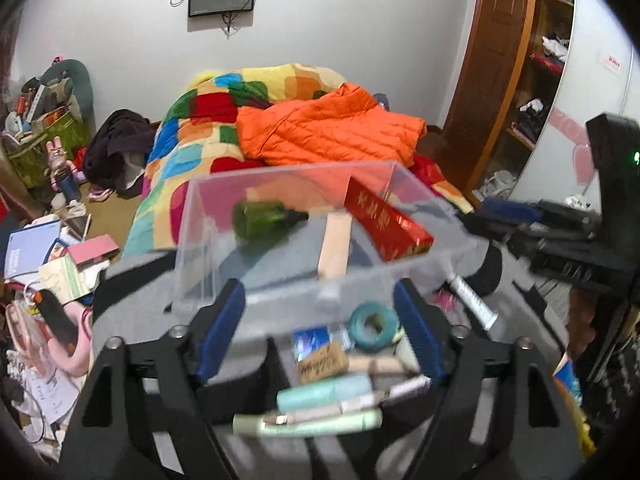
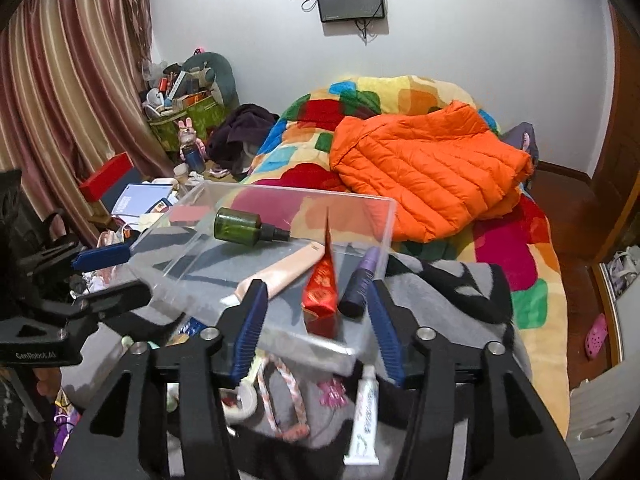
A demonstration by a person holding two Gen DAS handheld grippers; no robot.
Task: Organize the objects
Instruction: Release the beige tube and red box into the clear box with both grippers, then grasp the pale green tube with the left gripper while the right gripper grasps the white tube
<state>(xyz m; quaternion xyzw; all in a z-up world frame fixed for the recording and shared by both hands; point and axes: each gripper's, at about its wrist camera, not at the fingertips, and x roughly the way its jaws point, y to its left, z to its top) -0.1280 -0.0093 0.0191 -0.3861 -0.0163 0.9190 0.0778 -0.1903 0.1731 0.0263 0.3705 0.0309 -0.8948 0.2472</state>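
Observation:
A clear plastic bin (image 1: 188,248) (image 2: 376,224) stands on a grey and black cloth. It holds a green bottle (image 1: 262,220) (image 2: 240,226), a red box (image 1: 386,222) (image 2: 322,284), a peach tube (image 1: 334,246) (image 2: 280,274) and a purple tube (image 2: 362,280). My left gripper (image 1: 320,304) is open just before the bin's near wall, above loose tubes, a teal tape roll (image 1: 372,324) and a brown card (image 1: 322,364). My right gripper (image 2: 316,300) is open at the bin's near corner, with the purple tube and red box between its pads.
A white tube (image 2: 366,416), a braided cord (image 2: 280,396) and a pink trinket (image 2: 334,392) lie on the cloth under the right gripper. An orange jacket (image 2: 428,168) lies on the patchwork quilt behind. Books and clutter (image 1: 52,264) crowd the left side.

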